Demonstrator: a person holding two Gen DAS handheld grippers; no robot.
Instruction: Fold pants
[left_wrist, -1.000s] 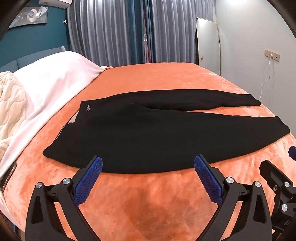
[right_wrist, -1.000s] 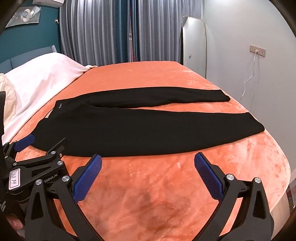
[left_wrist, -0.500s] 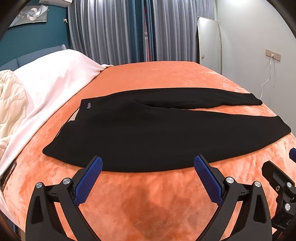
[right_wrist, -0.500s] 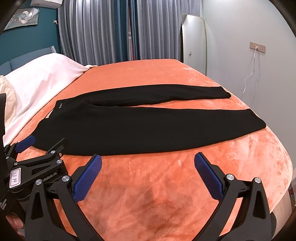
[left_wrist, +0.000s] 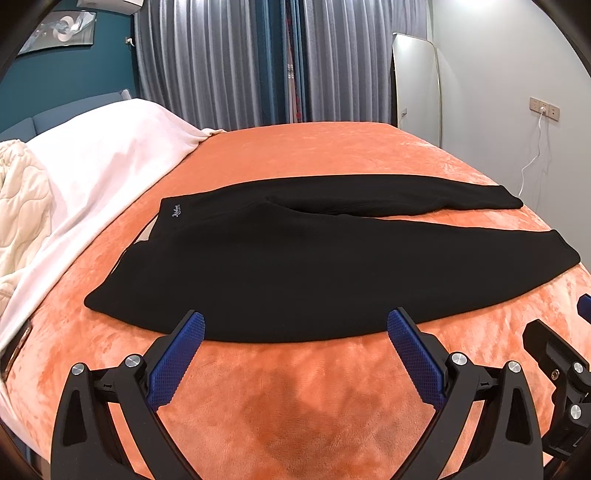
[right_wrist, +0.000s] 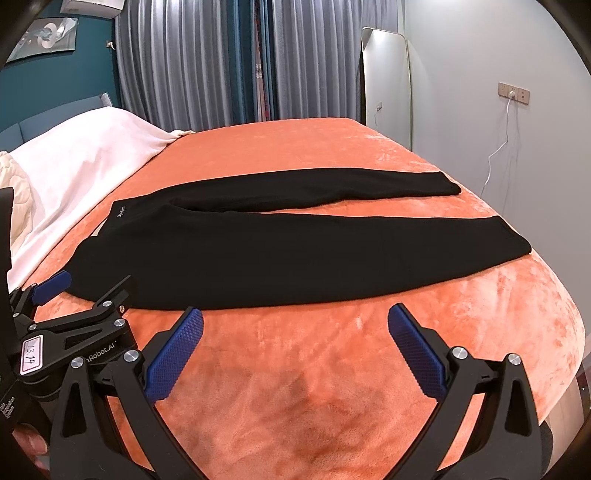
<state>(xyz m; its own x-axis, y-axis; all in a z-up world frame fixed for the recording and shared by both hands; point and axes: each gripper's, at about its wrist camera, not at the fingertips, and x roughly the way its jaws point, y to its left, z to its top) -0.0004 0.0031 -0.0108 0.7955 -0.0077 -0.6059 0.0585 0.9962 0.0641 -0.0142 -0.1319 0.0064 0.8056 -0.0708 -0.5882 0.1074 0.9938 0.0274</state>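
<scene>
Black pants (left_wrist: 280, 266) (right_wrist: 280, 254) lie flat on the orange bed cover (left_wrist: 295, 398) (right_wrist: 332, 369), waistband at the left with a small white logo (left_wrist: 176, 212), the two legs spread apart toward the right. My left gripper (left_wrist: 295, 325) hovers open just short of the pants' near edge, nothing between its blue pads (left_wrist: 177, 358). My right gripper (right_wrist: 295, 321) is open too, over bare cover before the near leg. The left gripper's side also appears at the left of the right wrist view.
A white blanket (left_wrist: 85, 166) and a quilted cream duvet (left_wrist: 18, 221) cover the bed's left side. Grey curtains hang behind. A mirror (right_wrist: 388, 85) leans on the right wall beside a socket with a white cable (right_wrist: 506, 110). The bed drops off at the right.
Both grippers have lifted and eased slightly forward, so the pants sit a little lower in view. The pants have not moved and both grippers stay open.
</scene>
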